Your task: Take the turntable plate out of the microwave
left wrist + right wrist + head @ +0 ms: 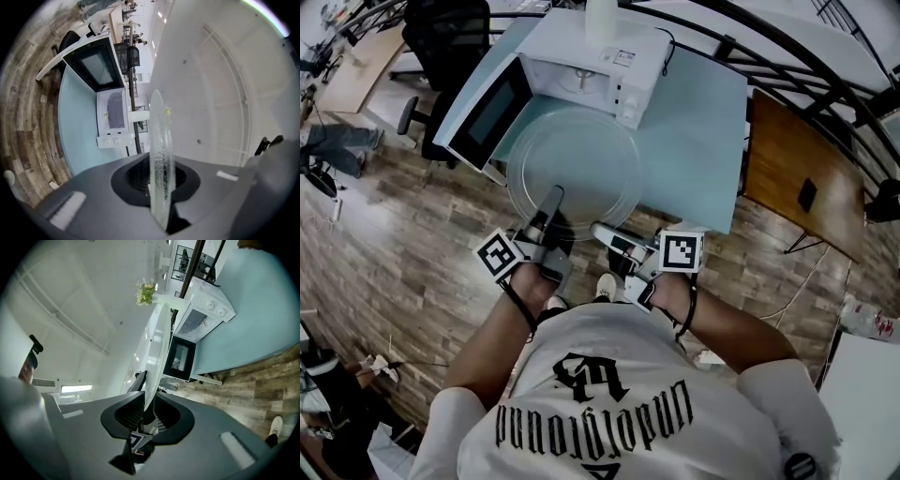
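The turntable plate [575, 173] is outside the microwave [592, 58]. It is held level over the near edge of the pale blue worktop [703, 141], and part of it overhangs the wooden floor [412, 244]. From the plate, the oven's open mouth is at 12 o'clock, and its door [487, 114] swings out at 10 o'clock.

Both tongs are clamped on the plate's near rim. In the head view the left tongs [551, 208] bite at about 7 o'clock on the disc and reach further in over the glass. The right tongs [607, 234] bite at about 5 o'clock, right at the edge. Each gripper view shows the plate edge-on, running straight out between the pads: the left tongs [161, 187] are closed on the pebbled rim [161, 154], and the right tongs [145, 411] pinch the smooth edge [157, 357].

So the whole disc lies at 12 o'clock from both tongs, cantilevered away from the person. Being round, it has no long axis to favour. The two hands sit equally near, side by side. The bare worktop for setting it down lies at roughly 2 o'clock, on the right tongs' side. Setting it down there would probably mean keeping the far rim from dipping.
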